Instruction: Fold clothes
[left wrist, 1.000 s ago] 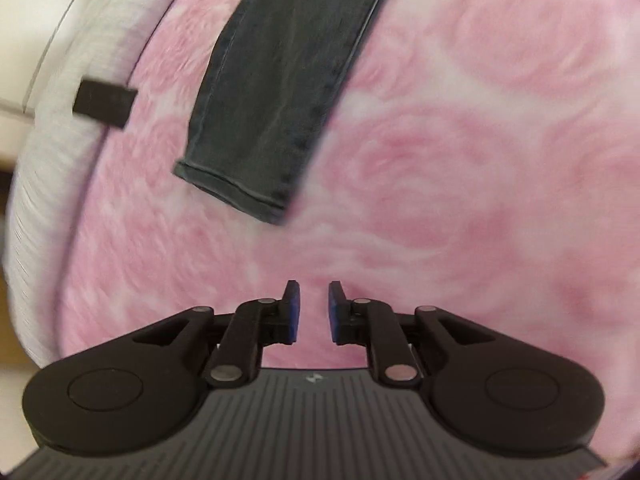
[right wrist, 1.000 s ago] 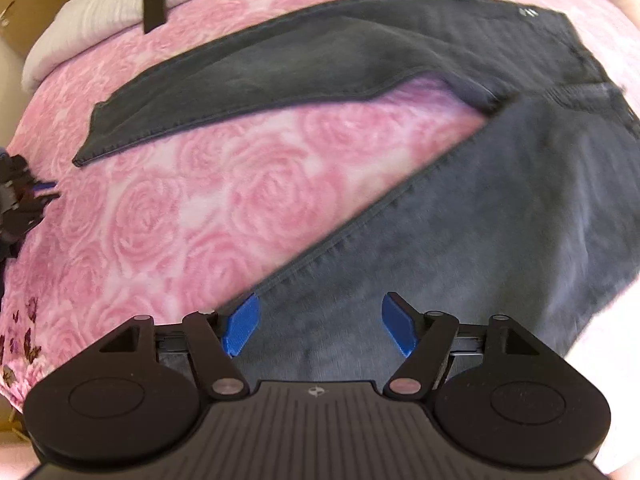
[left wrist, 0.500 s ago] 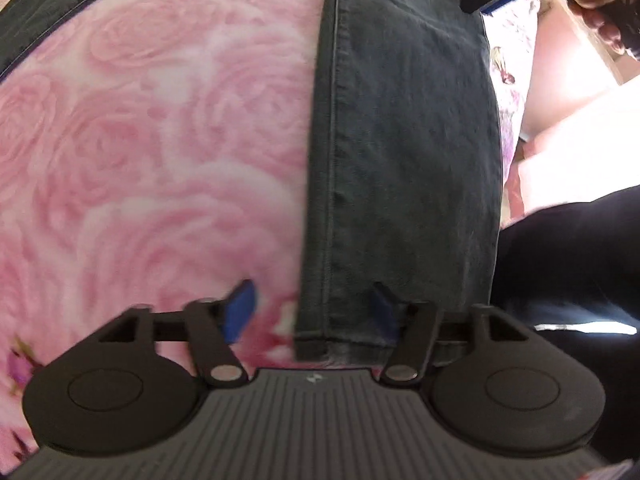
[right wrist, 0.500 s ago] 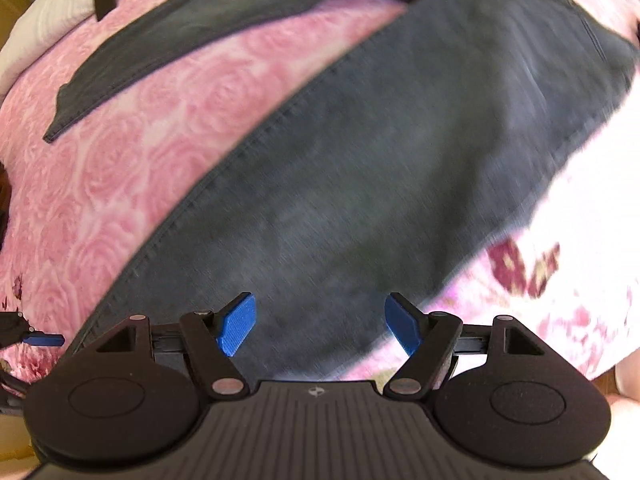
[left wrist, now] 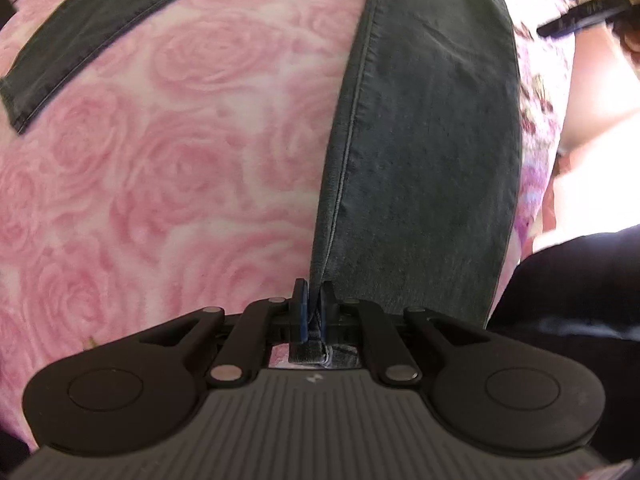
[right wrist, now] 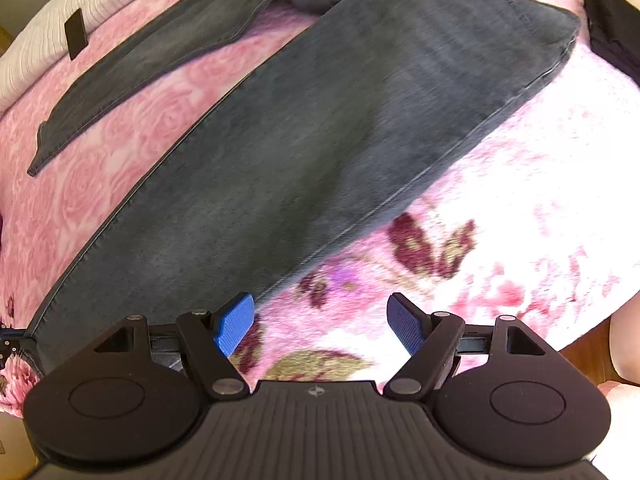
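Observation:
Dark grey jeans lie spread on a pink rose-patterned blanket, legs apart. My left gripper is shut on the hem corner of the near leg, pinching the inner seam edge. The other leg lies at the upper left. My right gripper is open and empty, just over the blanket beside the near leg's outer edge, around the thigh. The waistband is at the upper right.
A white quilted bed edge with a small black tag lies at the far left. A dark folded garment sits at the far right. The person's dark clothing is at the right of the left wrist view.
My left gripper closed on the hem corner of the near leg, having been open around it. My right gripper slid right, off the jeans, to the blanket beside the leg's edge.

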`<state>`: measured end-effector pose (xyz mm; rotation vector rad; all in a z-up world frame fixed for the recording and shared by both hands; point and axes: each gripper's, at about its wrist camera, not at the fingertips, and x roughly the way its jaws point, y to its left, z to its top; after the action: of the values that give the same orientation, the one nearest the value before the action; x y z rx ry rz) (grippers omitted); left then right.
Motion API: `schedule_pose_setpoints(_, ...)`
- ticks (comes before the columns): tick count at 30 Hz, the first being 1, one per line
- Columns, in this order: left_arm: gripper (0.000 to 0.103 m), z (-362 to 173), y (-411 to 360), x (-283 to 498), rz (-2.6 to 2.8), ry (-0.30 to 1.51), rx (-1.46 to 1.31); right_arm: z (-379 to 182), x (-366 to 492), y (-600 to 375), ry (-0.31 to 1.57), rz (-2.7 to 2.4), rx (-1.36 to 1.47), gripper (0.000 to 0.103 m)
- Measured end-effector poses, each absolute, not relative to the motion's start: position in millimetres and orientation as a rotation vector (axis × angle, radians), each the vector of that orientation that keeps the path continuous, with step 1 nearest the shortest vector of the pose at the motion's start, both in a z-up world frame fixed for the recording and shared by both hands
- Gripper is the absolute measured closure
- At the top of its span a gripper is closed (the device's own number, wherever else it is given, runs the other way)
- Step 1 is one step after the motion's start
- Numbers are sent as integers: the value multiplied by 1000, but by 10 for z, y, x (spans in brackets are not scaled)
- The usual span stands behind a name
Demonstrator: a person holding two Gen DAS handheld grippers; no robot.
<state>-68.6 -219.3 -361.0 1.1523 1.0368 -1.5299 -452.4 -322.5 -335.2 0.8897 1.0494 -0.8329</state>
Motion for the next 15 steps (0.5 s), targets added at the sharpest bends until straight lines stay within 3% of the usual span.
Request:
schedule_pose_setpoints(12,97,-3587,-2247,-584,-1528,998,1234,-3155,-4536,-3474,1025,-900,891,24)
schedule_pose_setpoints(15,85,-3486,-2242,-400,-1550,1040,1176,-3141,-4353,-3530,1022,-886,877,23)
